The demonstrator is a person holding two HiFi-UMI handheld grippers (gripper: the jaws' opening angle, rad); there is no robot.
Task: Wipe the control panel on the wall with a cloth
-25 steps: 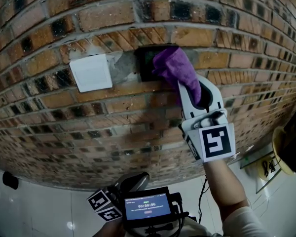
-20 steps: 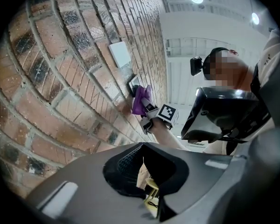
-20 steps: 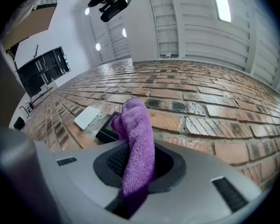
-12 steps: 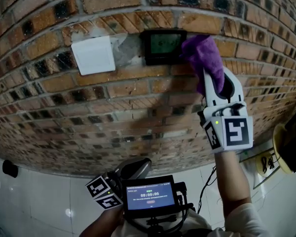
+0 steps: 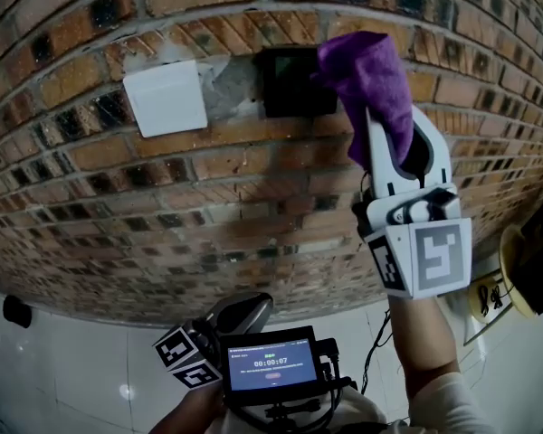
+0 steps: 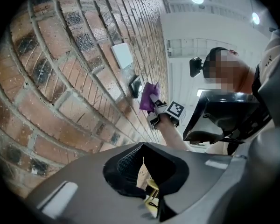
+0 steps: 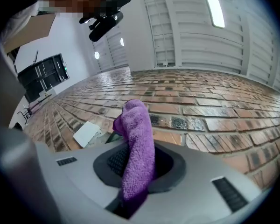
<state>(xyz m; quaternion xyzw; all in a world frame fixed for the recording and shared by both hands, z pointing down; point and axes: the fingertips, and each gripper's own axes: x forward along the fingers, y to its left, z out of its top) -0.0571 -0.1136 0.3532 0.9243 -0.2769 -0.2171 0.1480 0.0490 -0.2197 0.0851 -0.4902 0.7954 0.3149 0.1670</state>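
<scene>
The black control panel [image 5: 295, 81] is set in the brick wall [image 5: 208, 188], its screen in full sight. My right gripper [image 5: 377, 125] is shut on a purple cloth [image 5: 369, 80], which bunches against the wall at the panel's upper right edge. In the right gripper view the cloth [image 7: 137, 143] stands up between the jaws, with the panel [image 7: 111, 136] just behind it to the left. The left gripper view takes in the cloth [image 6: 147, 97] and panel [image 6: 135, 84] from the side. My left gripper [image 5: 242, 313] hangs low, away from the wall, jaws together and empty.
A white blank plate [image 5: 166, 98] is fixed left of the panel, with a grey mortar patch between them. At the far right are a yellow-rimmed object [image 5: 523, 274] and cables [image 5: 489, 304]. A small screen [image 5: 271, 366] rides on the left gripper.
My right gripper has carried the cloth rightward off the panel face, then slightly up; the panel is now uncovered. The left gripper has stayed low.
</scene>
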